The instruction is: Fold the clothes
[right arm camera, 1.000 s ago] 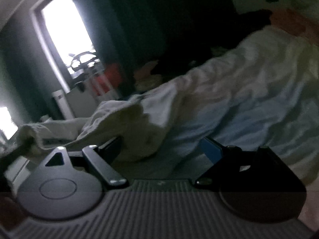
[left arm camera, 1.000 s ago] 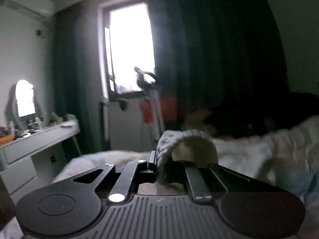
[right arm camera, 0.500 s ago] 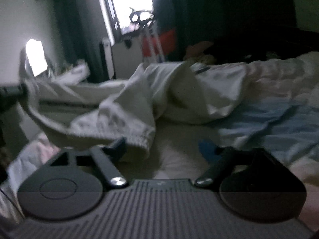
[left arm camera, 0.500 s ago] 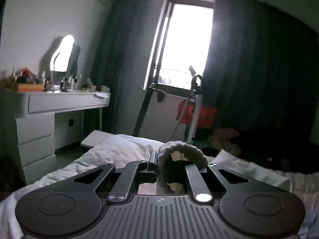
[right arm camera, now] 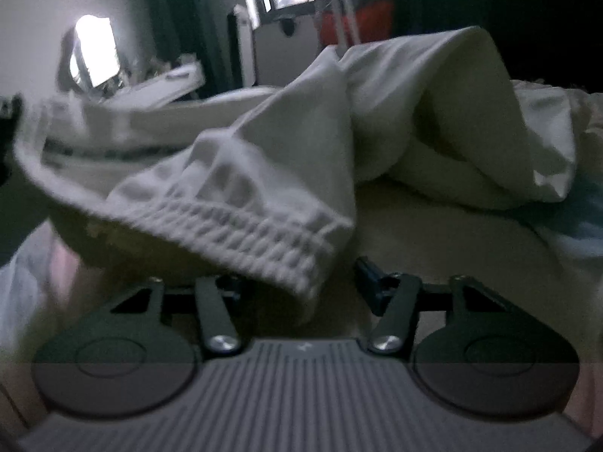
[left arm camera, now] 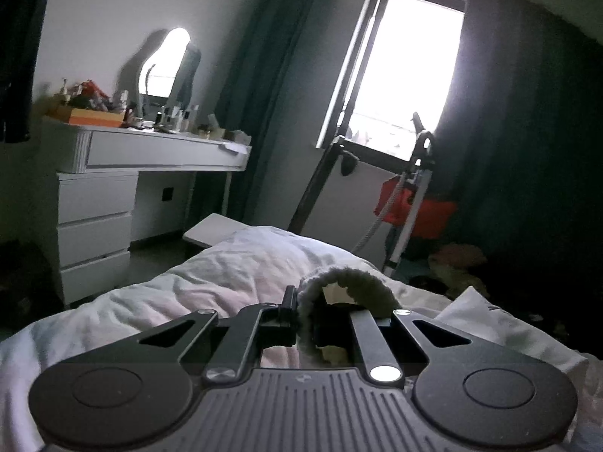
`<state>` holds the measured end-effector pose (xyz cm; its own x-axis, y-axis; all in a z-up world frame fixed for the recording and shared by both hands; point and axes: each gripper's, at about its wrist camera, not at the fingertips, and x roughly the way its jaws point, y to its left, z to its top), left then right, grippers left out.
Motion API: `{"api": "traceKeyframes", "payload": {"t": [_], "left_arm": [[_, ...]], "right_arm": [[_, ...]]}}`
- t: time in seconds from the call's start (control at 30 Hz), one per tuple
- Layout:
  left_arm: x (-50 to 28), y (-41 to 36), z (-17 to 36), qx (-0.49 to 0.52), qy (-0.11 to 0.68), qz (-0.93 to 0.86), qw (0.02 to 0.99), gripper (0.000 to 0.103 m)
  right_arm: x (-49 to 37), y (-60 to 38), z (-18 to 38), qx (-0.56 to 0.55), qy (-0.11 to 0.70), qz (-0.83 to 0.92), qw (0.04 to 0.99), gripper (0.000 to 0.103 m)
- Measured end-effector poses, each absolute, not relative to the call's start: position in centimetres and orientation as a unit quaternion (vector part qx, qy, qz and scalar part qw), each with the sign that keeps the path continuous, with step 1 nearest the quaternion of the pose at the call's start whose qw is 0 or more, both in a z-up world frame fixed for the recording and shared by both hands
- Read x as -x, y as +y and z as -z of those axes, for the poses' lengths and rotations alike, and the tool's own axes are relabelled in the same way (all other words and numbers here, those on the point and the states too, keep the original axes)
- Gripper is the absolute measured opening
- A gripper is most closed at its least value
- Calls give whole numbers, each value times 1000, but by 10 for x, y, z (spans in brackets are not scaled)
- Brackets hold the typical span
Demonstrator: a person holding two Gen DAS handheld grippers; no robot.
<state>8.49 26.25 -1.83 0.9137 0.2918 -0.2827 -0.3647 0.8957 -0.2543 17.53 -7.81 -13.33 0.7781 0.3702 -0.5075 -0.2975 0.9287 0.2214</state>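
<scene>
A cream-white garment with a ribbed hem (right arm camera: pixel 264 218) lies across the bed and hangs stretched toward the left in the right wrist view. My left gripper (left arm camera: pixel 301 312) is shut on the ribbed edge of this garment (left arm camera: pixel 350 282), which loops up over its fingers. My right gripper (right arm camera: pixel 301 282) is open. The ribbed hem droops over its left finger and into the gap between the jaws, and the right finger (right arm camera: pixel 371 275) stands apart from the cloth. The rest of the garment bunches up behind (right arm camera: pixel 452 105).
The bed has a rumpled white duvet (left arm camera: pixel 211 282) with a light blue patch (right arm camera: pixel 580 218). A white dresser with drawers (left arm camera: pixel 98 203) and a mirror stands left. A bright window (left arm camera: pixel 407 71), dark curtains and a red-and-white stand (left arm camera: pixel 410 203) are beyond the bed.
My left gripper has swung left with the ribbed edge held, so the dresser and window fill its view. My right gripper has moved closer under the hem, which now drapes into its jaws.
</scene>
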Motion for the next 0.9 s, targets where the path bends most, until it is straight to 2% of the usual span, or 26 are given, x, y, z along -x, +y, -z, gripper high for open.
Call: {"api": "traceKeyframes", "payload": {"t": [0.1,0.17,0.4,0.57,0.7,0.9], "left_arm": [[-92,266,20,157,123,-176,964,8],[-91,268,21,160,124,-179,963,8],[-85,284,27,194,140,-192,952,8],[-79,295,30,221,158,-188,944,8],[-73,295,30,225,174,-192,939,8],[-71,287,33,189,191,-195,943,8]], "right_arm": [[-175,-86,128,-75,268,-174,944,29],[-169,-85,123,-63,257,-176,948,23],[-126,-74,75,6,169,-187,968,20],[-80,-63,47,51,136,-200,969,20],[-55,-56,43,59,159,-211,963,20],[-65,-47,63,59,245,-212,944,22]]}}
